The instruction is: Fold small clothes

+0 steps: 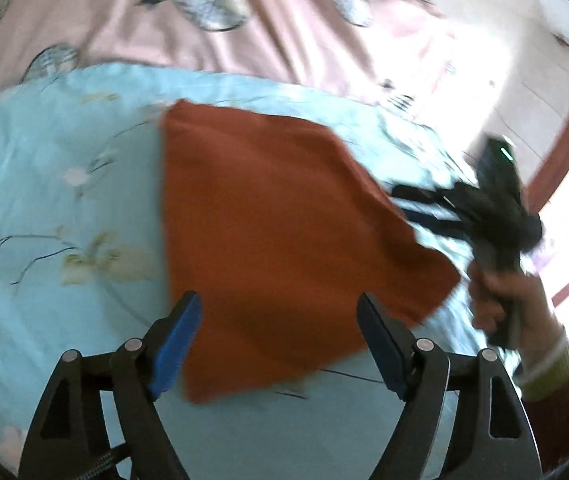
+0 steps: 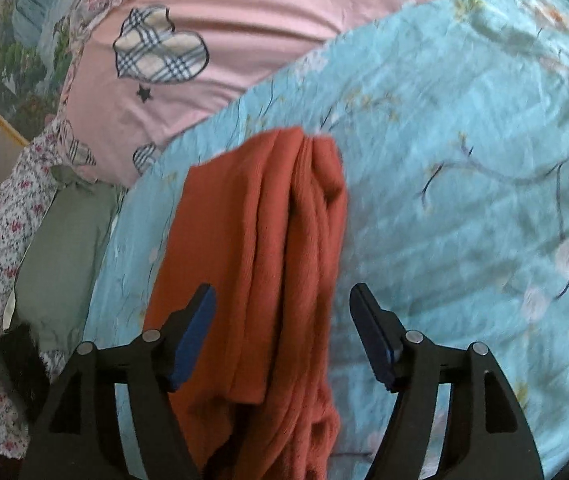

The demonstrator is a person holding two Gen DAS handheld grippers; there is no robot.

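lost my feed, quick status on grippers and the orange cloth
Left gripper open, empty. Right gripper open, empty. Orange cloth flat on blue quilt, untouched. Nothing in the way.

Both wrist cameras look down close along their fingers, sharing the rust cloth [image 1: 284,232] on the blue quilt [image 2: 464,160].

The cloth [image 1: 276,232] is plain rust orange. The quilt [image 2: 464,160] is light blue with pale blossoms on dark branches. The sheet [image 2: 268,20] is pink with plaid hearts. Each gripper's [image 1: 278,312] pads [image 1: 176,344] are blue on black.
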